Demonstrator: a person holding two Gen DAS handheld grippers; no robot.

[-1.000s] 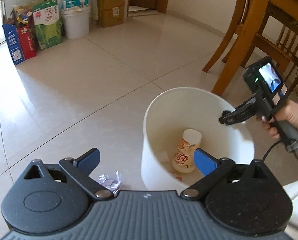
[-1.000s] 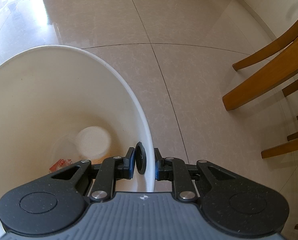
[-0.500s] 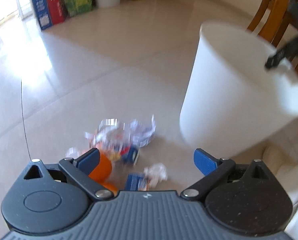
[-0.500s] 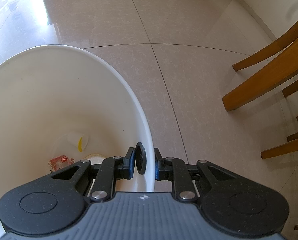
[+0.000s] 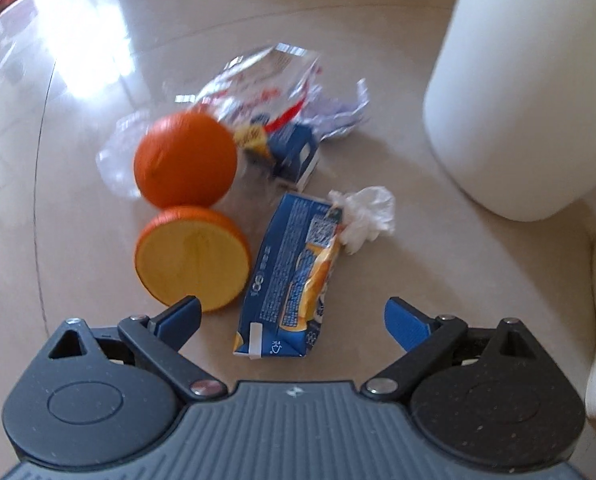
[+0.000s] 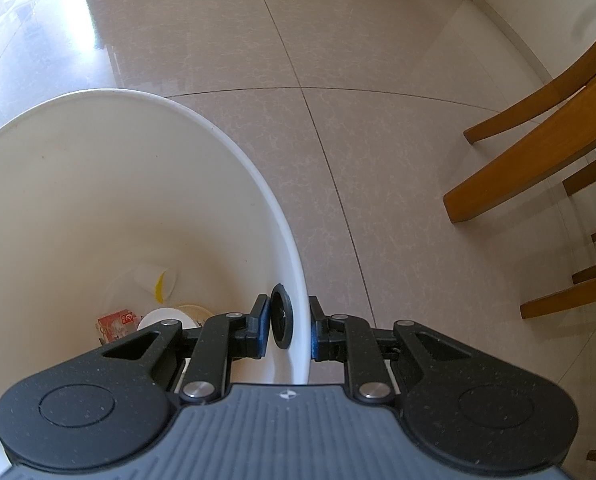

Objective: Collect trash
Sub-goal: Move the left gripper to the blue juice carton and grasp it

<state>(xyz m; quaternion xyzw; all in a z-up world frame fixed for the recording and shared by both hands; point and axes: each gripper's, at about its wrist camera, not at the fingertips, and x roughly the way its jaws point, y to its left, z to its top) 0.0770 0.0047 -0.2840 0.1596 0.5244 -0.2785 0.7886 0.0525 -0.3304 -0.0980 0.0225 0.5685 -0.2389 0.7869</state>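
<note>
Left wrist view: left gripper (image 5: 291, 316) angled steeply down over the floor (image 5: 438, 240), jaws spread wide and empty, blue juice carton (image 5: 293, 276) lying flat right between the fingertips; probably lined up that way to straddle its narrow sides. Halved orange (image 5: 193, 256) touching the carton's left edge, whole orange (image 5: 185, 160), foil wrapper (image 5: 265, 80) and crumpled tissue (image 5: 368, 216) clustered beyond. Right wrist view: right gripper (image 6: 287, 328) pinched on the rim of the white bin (image 6: 97, 184), one pad inside, one outside, likely steadying it close beside the pile for short drops. Some trash already lying in the bin's bottom.
</note>
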